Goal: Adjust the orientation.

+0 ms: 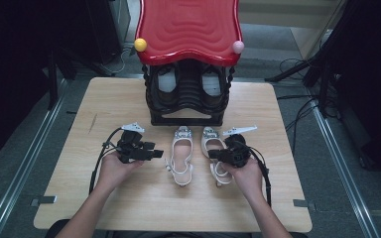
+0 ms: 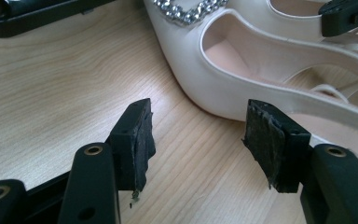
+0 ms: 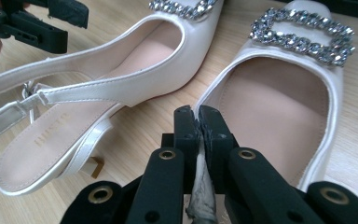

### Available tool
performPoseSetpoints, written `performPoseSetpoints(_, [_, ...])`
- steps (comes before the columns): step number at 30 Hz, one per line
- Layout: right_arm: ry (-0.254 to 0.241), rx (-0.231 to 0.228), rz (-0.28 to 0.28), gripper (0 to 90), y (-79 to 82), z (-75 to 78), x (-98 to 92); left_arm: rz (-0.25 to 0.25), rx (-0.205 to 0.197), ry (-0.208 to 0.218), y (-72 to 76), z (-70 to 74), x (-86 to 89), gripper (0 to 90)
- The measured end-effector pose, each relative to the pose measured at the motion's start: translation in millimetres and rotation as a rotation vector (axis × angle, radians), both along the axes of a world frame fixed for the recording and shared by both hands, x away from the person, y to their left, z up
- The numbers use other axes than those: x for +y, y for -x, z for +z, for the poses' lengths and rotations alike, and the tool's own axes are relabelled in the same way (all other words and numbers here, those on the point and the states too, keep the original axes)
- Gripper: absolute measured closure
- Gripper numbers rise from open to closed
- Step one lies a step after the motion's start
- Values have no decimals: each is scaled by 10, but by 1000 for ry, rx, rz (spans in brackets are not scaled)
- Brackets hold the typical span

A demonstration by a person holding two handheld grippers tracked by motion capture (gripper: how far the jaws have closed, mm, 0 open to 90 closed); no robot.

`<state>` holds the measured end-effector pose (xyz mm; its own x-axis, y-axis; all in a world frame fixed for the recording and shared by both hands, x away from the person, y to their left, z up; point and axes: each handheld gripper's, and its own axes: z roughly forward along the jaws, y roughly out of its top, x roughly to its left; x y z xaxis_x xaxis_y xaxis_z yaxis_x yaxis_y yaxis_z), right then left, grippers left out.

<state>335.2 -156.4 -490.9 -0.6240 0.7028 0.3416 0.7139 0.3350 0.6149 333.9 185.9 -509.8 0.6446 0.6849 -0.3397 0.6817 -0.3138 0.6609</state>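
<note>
Both forearms are bare, no sleeves. Each hand holds a black gripper, left gripper (image 1: 156, 154) and right gripper (image 1: 212, 155), with a grey three-cornered plate on top at 12 o'clock and a black cable trailing toward 6. The jaws carry brass-ringed holes and worn black pads (image 2: 140, 142).

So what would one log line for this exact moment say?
left gripper: open, beside left shoe | right gripper: shut on right shoe rim | rack: behind the pair

A black shoe rack (image 1: 186, 106) with a red wavy top (image 1: 188, 27) stands on the wooden table (image 1: 129, 198).
</note>
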Motion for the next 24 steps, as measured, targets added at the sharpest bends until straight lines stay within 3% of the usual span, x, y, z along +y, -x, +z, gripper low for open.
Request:
performPoseSetpoints(2, [3,6,2,876,-9,-17,43,-3,2,-2,11,3,0,420])
performPoseSetpoints(5, [13,8,4,875,-23,-33,118,-7,6,41,42,24,5,420])
performPoseSetpoints(8, [17,7,8,875,-30,-30,184,-9,-13,34,68,38,6,420])
performPoseSetpoints(21, [-20,1,1,860,-79,-60,369,-10,-11,21,142,15,7,421])
performPoseSetpoints(24, [-36,-10,7,804,-90,-52,373,-10,-13,16,157,9,0,421])
